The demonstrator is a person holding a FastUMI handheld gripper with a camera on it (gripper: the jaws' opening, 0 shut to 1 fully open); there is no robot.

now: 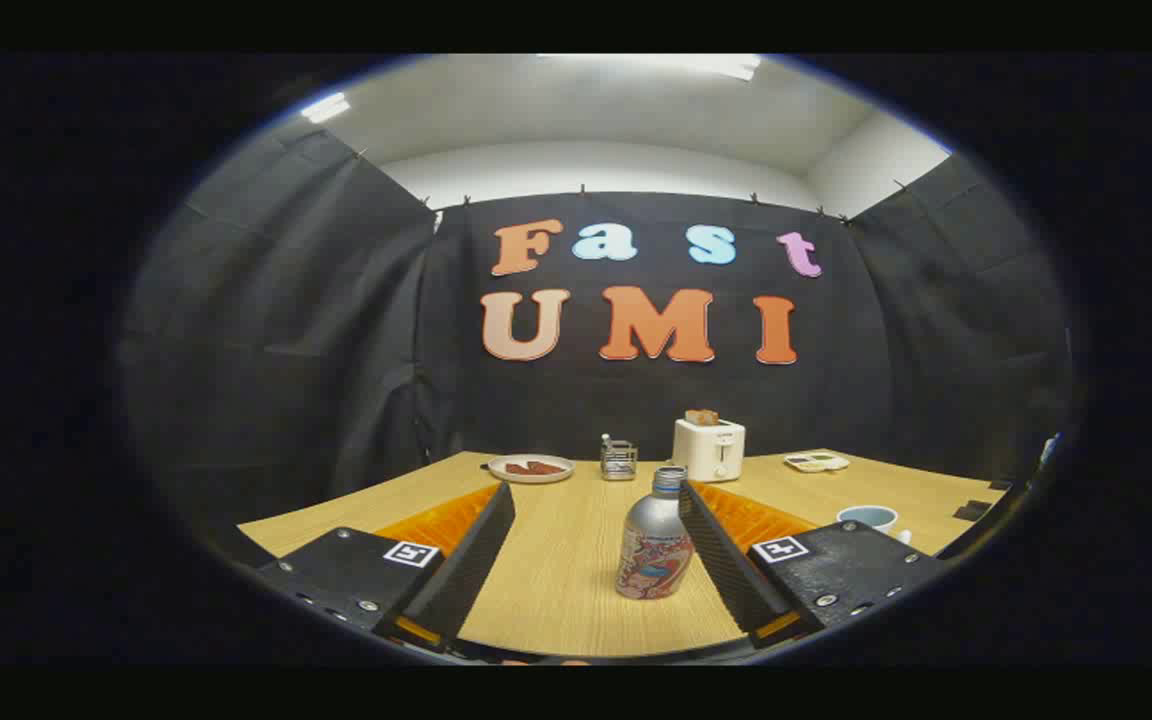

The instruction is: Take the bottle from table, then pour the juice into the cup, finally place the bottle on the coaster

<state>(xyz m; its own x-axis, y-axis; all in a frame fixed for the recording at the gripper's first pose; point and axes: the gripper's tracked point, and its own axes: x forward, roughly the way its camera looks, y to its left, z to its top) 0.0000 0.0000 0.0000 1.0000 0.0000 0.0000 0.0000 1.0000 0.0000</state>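
A silver bottle [656,545] with a printed label and a screw cap stands upright on the wooden table [556,590]. It sits between the fingers of my gripper [596,500], close against the right finger [721,550], with a wide gap to the left finger [476,555]. The gripper is open and nothing is pressed. A pale blue cup [868,518] stands on the table beyond the right finger, partly hidden by it.
At the back of the table stand a white toaster [709,448] with toast in it, a small metal rack [619,458], a plate [531,468] with reddish food and a small tray [816,462]. Black cloth walls close the booth.
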